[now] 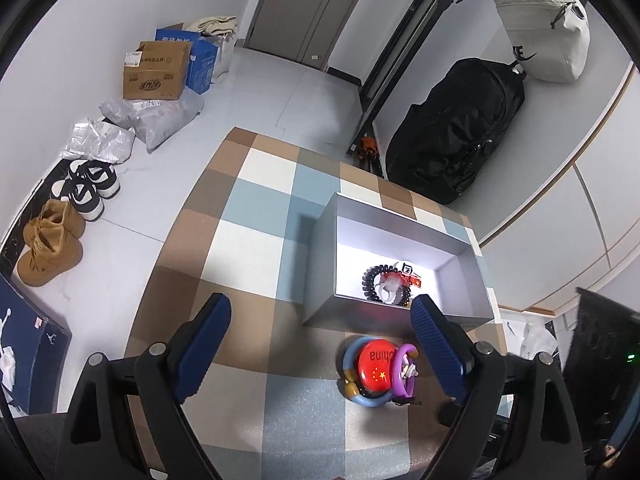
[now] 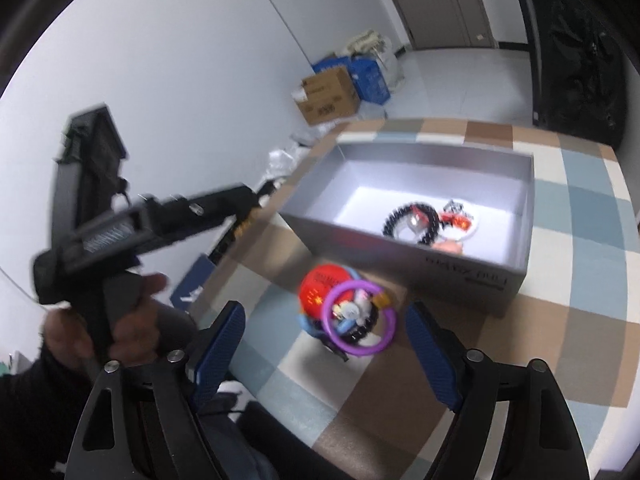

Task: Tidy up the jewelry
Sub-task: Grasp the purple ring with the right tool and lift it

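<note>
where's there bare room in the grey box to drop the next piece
The open grey cardboard box is bare across its far half, between the far wall and the black beaded bracelet. The near corner is crowded: that bracelet lies against the small red-and-white trinkets. Outside, the checked tablecloth left of the box is bare too.

"China" on red badge (image 1: 374, 364)

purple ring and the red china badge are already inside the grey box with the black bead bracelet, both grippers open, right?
Not quite. The purple ring and red badge lie on the checkered tablecloth outside the grey box, as the left wrist view shows. The black bead bracelet is inside, and both grippers are open.
</note>
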A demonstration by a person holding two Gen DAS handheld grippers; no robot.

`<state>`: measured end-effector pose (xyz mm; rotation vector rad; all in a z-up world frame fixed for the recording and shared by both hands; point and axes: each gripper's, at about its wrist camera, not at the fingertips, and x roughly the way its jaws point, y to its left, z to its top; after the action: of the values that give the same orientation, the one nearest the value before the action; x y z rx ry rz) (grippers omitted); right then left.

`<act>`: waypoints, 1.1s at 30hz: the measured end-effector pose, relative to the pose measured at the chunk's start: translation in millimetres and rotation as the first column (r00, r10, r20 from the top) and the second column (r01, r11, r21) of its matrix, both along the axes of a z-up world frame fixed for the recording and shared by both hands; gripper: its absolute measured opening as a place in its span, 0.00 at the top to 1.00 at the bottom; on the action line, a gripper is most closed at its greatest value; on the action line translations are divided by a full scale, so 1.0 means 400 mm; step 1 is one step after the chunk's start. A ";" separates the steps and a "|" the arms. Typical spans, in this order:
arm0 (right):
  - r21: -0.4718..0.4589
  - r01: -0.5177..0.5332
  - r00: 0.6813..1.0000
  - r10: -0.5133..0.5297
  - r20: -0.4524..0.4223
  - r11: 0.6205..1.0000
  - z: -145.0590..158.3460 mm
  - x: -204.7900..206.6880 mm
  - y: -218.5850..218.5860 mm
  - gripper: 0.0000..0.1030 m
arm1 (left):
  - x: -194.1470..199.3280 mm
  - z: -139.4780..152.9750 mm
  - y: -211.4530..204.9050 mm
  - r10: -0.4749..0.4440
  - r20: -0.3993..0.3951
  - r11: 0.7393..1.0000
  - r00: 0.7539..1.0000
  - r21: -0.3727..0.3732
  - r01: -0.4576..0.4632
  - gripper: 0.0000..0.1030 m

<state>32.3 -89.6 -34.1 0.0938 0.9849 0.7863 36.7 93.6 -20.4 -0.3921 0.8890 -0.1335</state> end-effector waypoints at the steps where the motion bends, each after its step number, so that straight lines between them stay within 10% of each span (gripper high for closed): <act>1: -0.018 0.000 1.000 0.000 -0.011 1.000 -0.010 0.003 0.006 0.31 | 0.001 -0.002 -0.002 -0.004 -0.006 1.000 1.000 -0.005 0.004 0.14; 17: -0.127 -0.001 0.998 -0.007 -0.061 0.992 -0.082 0.054 0.060 0.36 | -0.002 -0.019 0.016 -0.001 -0.049 1.000 0.999 -0.023 0.000 0.14; 30: -0.143 0.001 0.999 -0.007 -0.041 0.990 -0.080 0.063 0.052 0.52 | 0.004 -0.028 0.014 -0.020 -0.072 0.999 0.997 -0.050 0.017 0.14; 33: -0.120 0.006 0.999 -0.012 -0.050 0.993 -0.072 0.061 0.042 0.70 | 0.003 -0.032 0.008 -0.032 -0.081 0.999 0.996 -0.045 0.029 0.14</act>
<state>56.8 -72.8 -62.8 0.0146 1.0766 0.7181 38.0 96.6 -33.4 -0.4270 0.9741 -0.1664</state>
